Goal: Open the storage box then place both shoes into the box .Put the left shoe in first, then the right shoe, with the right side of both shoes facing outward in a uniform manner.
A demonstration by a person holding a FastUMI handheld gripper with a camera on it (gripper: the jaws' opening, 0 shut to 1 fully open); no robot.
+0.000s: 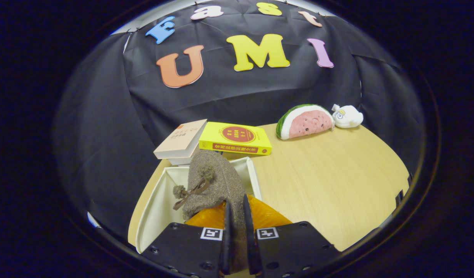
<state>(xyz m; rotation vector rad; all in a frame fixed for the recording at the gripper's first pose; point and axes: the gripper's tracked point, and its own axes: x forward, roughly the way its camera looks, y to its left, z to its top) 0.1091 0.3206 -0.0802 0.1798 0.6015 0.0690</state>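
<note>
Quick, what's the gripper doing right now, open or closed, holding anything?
Gripper: closed on the brown fuzzy shoe, both fingers pinching it, held over the open white storage box.

The single camera rode on the gripper [237, 216] and looked forward along its two fingers [227, 231], which were closed on the brown shoe [215, 181] right before the lens. It sat low and close over the near left corner of the desk [329, 181], above the open storage box [159, 204], tilted slightly downward. It faced across the wooden top toward the far edge, where two books [221, 141] and a watermelon toy [304, 121] lay against the black cloth wall [229, 96].
</note>
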